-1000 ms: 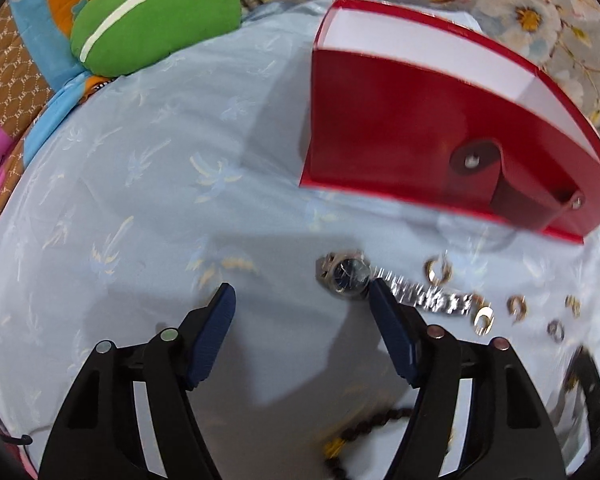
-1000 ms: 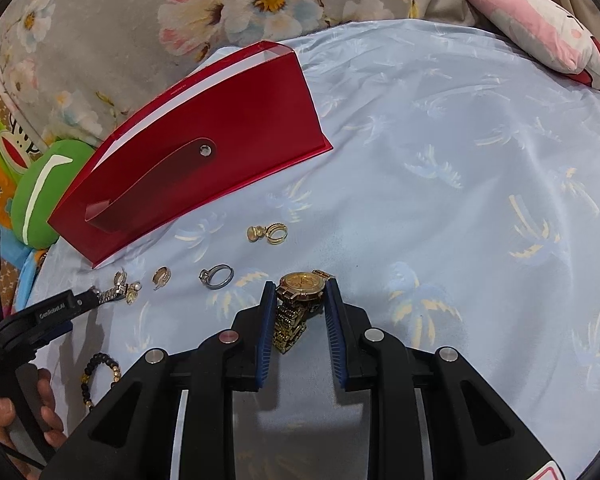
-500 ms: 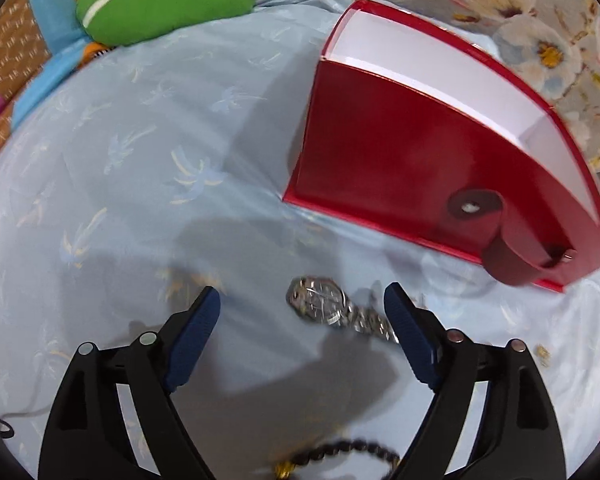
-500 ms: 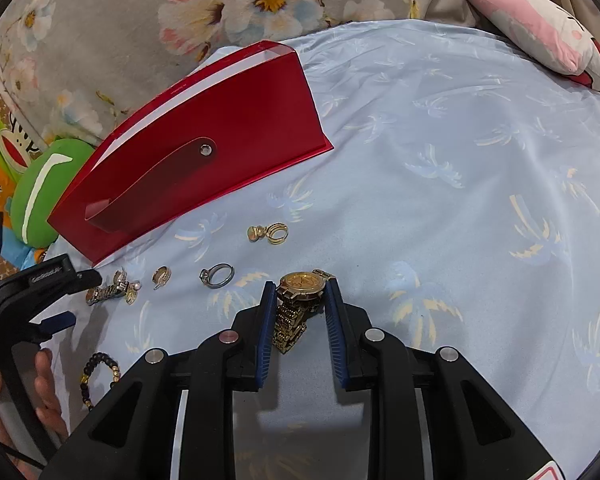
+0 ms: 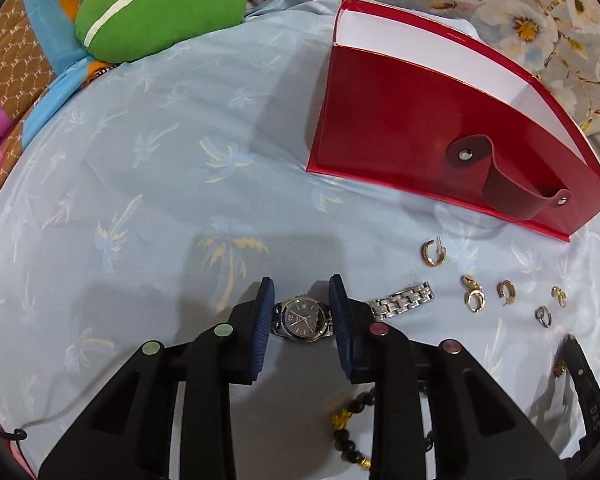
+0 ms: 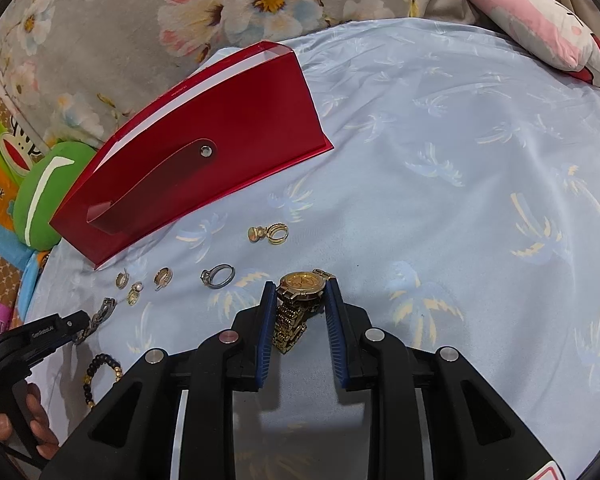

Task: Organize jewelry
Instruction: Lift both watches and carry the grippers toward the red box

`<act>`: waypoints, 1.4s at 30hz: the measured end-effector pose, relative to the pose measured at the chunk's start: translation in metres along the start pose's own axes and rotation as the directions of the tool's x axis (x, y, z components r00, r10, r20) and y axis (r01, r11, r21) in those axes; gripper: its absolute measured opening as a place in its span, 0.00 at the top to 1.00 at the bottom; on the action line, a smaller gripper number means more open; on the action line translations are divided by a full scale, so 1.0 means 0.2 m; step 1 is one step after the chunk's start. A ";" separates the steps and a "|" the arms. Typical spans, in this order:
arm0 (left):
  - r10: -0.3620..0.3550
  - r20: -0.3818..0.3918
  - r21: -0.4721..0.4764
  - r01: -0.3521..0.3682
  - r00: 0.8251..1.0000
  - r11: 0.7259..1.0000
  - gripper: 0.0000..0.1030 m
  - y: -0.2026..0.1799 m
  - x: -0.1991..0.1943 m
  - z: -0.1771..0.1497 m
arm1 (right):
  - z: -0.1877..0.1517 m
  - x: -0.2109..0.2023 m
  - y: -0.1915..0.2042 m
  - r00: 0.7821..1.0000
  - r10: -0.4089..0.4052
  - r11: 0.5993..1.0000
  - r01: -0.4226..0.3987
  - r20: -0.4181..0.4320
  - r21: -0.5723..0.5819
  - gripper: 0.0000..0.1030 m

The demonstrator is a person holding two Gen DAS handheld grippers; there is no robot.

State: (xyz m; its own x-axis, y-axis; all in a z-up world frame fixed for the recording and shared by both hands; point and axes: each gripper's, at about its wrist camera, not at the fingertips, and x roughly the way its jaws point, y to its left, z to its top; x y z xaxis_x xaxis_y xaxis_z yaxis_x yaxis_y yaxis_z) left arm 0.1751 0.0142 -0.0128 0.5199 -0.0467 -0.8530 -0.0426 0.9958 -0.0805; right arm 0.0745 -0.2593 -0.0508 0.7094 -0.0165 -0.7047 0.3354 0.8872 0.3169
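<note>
A silver watch (image 5: 304, 318) with a dark dial lies on the pale blue sheet. My left gripper (image 5: 300, 292) is closing on it, and its blue pads touch both sides of the case. The watch's metal band (image 5: 402, 300) trails off to the right. In the right wrist view my right gripper (image 6: 300, 286) is shut on a gold watch (image 6: 302, 285), whose band (image 6: 288, 332) hangs between the fingers. The red box (image 5: 400, 132) stands open-topped behind, also seen as red box (image 6: 204, 160). The left gripper (image 6: 60, 328) shows at the left edge, in a hand (image 6: 32, 420).
Several gold earrings (image 5: 474, 294) and a small ring (image 5: 543, 316) lie right of the silver watch. A dark bead bracelet (image 5: 348, 436) and a black strap (image 5: 584, 392) lie near me. A silver ring (image 6: 218, 276) and gold earrings (image 6: 268, 234) sit before the box. A green cushion (image 5: 160, 12) is far left.
My left gripper shifted over the silver watch, and its jaws went from wide apart to closed against the watch case. The right gripper and the gold watch stayed still.
</note>
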 end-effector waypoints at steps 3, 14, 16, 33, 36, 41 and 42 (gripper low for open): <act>-0.016 -0.002 -0.024 0.016 1.000 1.000 0.74 0.01 -0.01 0.00 | 0.00 0.00 0.00 1.000 0.001 1.000 -0.001 0.000 0.001 0.77; -0.085 0.033 -0.018 0.086 0.996 0.996 1.00 0.06 -0.03 -0.01 | 0.00 0.00 0.00 1.000 0.001 1.000 -0.001 0.000 0.001 0.77; -0.102 0.037 -0.022 0.102 0.994 0.995 1.00 0.07 -0.04 -0.01 | 0.00 0.00 0.00 1.000 0.001 1.000 -0.001 0.000 0.000 0.77; -0.251 0.051 0.479 0.196 0.967 0.856 0.63 -0.04 -0.03 -0.10 | 0.00 0.00 0.00 1.000 0.000 1.000 0.000 0.000 -0.001 0.77; -0.280 0.051 0.501 0.218 0.959 0.838 0.64 -0.03 -0.02 -0.11 | 0.00 0.00 0.00 1.000 0.000 1.000 0.000 0.000 0.000 0.77; -0.349 0.017 0.531 0.287 0.937 0.797 0.75 -0.02 -0.04 -0.14 | 0.00 0.00 0.00 1.000 -0.002 1.000 0.002 0.000 -0.002 0.77; -0.359 0.007 0.537 0.299 0.933 0.789 0.76 -0.03 -0.05 -0.15 | 0.00 0.00 0.00 1.000 -0.002 1.000 0.002 0.000 -0.002 0.77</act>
State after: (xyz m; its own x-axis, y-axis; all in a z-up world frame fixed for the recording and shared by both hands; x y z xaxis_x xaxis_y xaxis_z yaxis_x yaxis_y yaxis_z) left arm 0.1444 0.0069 -0.0201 0.5066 -0.4003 -0.7636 0.5804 0.8133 -0.0414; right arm 0.0748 -0.2592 -0.0513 0.7086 -0.0178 -0.7054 0.3352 0.8882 0.3143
